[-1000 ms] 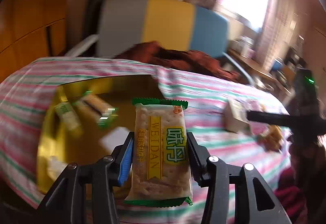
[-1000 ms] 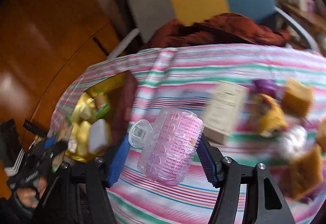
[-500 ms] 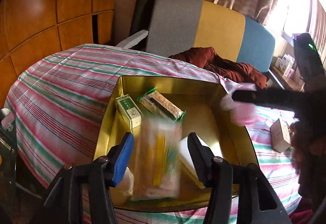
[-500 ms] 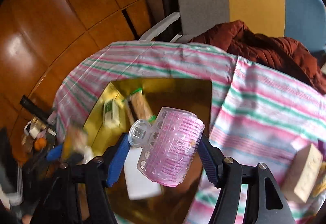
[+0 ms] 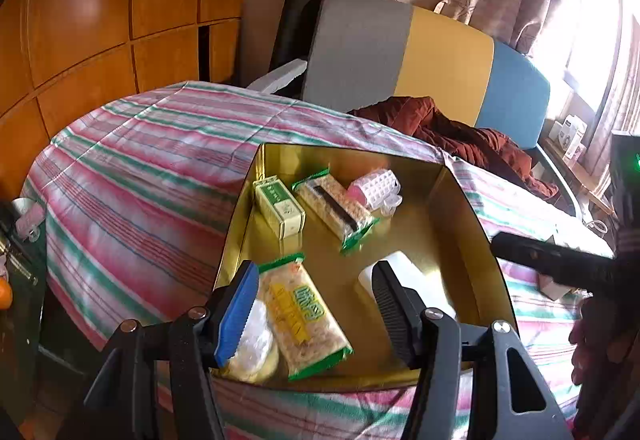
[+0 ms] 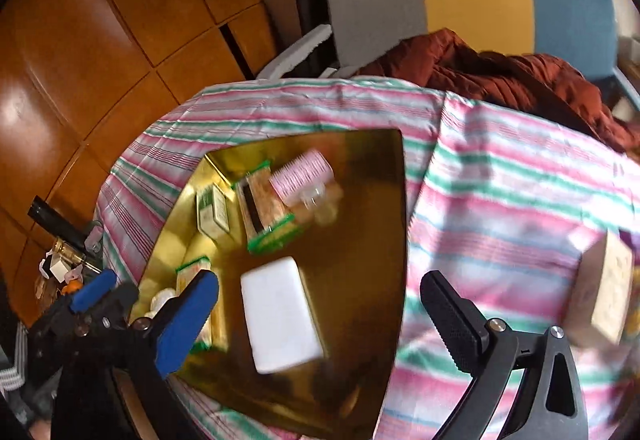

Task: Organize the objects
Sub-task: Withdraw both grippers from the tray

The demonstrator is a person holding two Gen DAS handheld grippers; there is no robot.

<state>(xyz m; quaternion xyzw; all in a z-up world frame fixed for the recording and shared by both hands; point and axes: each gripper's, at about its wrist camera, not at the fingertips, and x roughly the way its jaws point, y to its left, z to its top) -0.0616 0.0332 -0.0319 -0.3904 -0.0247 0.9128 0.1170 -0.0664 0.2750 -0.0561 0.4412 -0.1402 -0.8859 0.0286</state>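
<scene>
Both the left gripper [image 5: 314, 304] and right gripper [image 6: 320, 314] gape wide and empty above the gold tray [image 5: 424, 240], where a cracker pack [image 5: 306, 314] and pink roller [image 5: 374, 188] lie.

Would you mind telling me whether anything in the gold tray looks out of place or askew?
Nothing looks damaged or spilled. The items in the gold tray simply lie at mixed angles: the pink hair roller rests beside a cracker pack, another cracker pack near the front.
</scene>
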